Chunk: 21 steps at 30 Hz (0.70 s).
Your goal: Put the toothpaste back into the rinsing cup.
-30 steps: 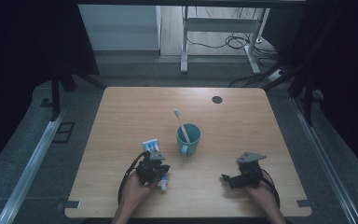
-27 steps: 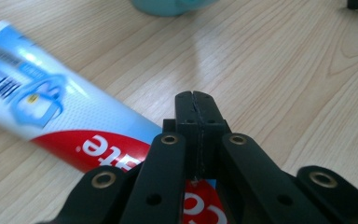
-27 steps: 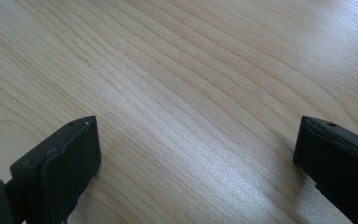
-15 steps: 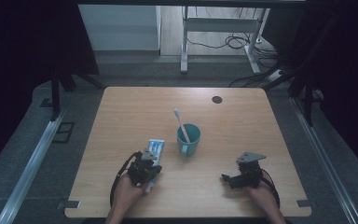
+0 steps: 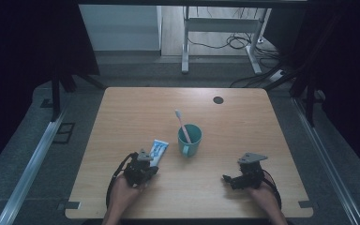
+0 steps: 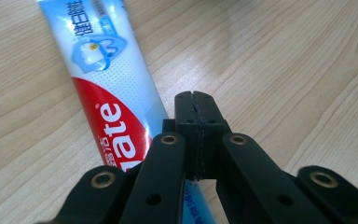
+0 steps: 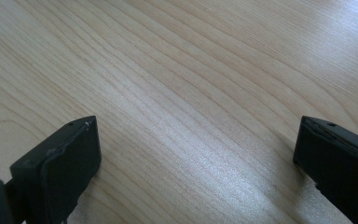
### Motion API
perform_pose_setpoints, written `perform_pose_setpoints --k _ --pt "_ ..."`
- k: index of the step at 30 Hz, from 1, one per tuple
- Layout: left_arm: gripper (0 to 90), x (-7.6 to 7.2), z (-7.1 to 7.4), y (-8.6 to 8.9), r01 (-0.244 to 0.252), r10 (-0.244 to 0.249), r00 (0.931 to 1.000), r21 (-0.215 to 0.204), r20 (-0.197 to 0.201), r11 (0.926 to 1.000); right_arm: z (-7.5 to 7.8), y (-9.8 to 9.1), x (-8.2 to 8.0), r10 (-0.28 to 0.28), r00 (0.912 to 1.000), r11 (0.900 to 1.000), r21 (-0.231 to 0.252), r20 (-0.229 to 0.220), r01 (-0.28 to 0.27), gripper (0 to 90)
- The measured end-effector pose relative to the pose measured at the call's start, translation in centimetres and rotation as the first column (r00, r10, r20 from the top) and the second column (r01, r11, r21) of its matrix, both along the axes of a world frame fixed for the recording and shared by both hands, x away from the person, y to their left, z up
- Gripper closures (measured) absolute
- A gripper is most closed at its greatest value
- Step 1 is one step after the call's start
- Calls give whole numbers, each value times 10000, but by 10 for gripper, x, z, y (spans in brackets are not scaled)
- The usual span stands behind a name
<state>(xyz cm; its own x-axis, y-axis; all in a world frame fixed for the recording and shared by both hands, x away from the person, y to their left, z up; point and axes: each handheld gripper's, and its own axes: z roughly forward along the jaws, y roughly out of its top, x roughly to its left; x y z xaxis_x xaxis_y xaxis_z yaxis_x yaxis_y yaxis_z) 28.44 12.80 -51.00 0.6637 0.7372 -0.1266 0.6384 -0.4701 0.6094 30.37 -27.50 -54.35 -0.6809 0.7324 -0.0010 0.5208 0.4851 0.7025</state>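
The toothpaste tube [image 5: 158,151] lies flat on the table [image 5: 122,117] just left of the cup [image 5: 190,139] with its toothbrush [image 5: 182,124], and the left gripper [image 5: 146,165] sits at the tube's near end, jaws pressed together with nothing between them. Shut like that, it could only shove the tube, perhaps into the cup, rather than take it. The right gripper [image 5: 226,178] rests low at the near right, jaws wide apart over bare wood.

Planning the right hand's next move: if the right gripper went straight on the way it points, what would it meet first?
Probably nothing: the right gripper points left across bare table; the left gripper lies farther along, if the line holds.
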Motion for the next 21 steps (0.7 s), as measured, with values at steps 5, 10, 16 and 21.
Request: perform_pose_setpoints --k 5,10,16,21 --pt "892 0 0 6 -103 103 9999 2 -43 9999 0 0 0 3 10000 10000 2 -3 -3 2" --pt "889 0 -1 13 -206 207 9997 83 -88 9998 0 0 0 3 10000 10000 2 -2 -3 2" --pt "872 0 -4 16 -228 230 9996 146 -132 9996 0 0 0 2 10000 10000 1 -1 -2 2" --pt "812 0 1 15 -124 123 9999 84 12 9999 0 0 0 3 10000 10000 1 -2 -3 3"
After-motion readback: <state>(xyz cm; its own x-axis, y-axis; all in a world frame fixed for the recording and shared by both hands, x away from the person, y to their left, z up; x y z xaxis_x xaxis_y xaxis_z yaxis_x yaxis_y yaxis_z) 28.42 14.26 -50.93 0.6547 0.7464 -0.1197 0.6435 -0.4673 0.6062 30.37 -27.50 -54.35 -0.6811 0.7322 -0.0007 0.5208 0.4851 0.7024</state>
